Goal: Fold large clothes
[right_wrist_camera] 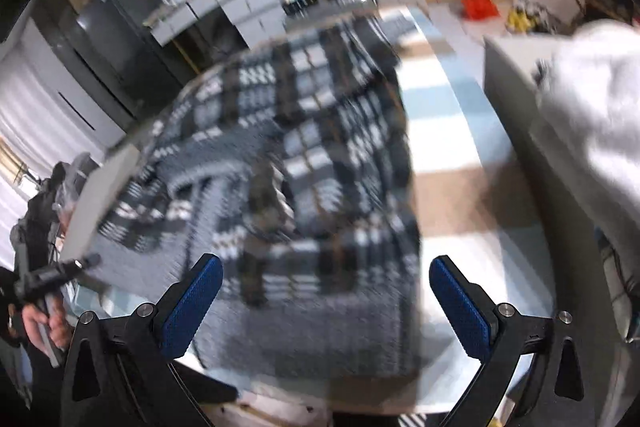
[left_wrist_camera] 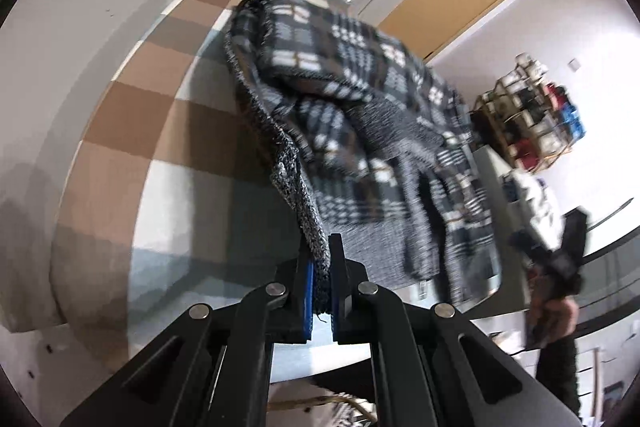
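The left gripper (left_wrist_camera: 321, 277) is clamped on the grey knit hem of the plaid garment (left_wrist_camera: 360, 115), which lies spread on the surface (left_wrist_camera: 132, 131). The right gripper (right_wrist_camera: 325, 301) hovers above the cloth with its fingers (right_wrist_camera: 192, 307) wide apart and empty. It should probably pinch the matching hem corner so both edges lift evenly for a straight fold.

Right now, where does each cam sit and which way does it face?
Left wrist: on the left gripper, looking down along fingers pinched on the plaid garment; other hand's gripper at right.
Right wrist: on the right gripper, fingers spread above the garment, blurred; a hand at left.
Shared: garment, checked tablecloth.
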Available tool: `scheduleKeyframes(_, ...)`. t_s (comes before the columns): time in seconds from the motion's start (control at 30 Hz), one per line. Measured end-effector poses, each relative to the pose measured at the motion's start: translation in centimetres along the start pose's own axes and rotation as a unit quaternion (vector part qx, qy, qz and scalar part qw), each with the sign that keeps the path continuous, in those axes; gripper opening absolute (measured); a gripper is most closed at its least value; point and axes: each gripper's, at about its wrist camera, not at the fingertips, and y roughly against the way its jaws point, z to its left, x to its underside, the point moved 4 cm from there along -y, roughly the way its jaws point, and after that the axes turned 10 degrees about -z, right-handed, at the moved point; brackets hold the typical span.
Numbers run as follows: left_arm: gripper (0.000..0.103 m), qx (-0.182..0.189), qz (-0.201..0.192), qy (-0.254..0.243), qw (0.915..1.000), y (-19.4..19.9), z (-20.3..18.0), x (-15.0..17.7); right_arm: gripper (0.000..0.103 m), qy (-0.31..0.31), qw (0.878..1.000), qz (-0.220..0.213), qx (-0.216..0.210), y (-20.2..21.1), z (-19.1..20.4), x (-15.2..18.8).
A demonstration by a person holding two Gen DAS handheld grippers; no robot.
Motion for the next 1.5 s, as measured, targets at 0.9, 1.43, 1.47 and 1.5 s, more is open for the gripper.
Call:
scheduleKeyframes(0.9,0.052,-0.007,0.028,0.068,0.9972,-1.9,3.8,1.4,0.032,-0.08,0.987,0.098,-0.101,-3.3,-2.2,3.4)
scheduleKeyframes(1.43,0.003,-0.029,0.042,0.046,0.9977,-3.1,3.3,2.1,0.032,-0.109,0.98,0.075,-0.151,-4.6,-0.3,3.5)
scheduleKeyframes(1.47,0.002,-0.03,0.04,0.045,0.9977,-3.0,3.3,2.2,0.03,-0.111,0.979,0.07,-0.153,-4.5,-0.4,3.6)
scheduleKeyframes(1.5,0.002,-0.033,0.038,0.041,0.9979,-2.9,3.3,2.2,0.027,-0.11,0.98,0.065,-0.154,-4.4,-0.5,3.7)
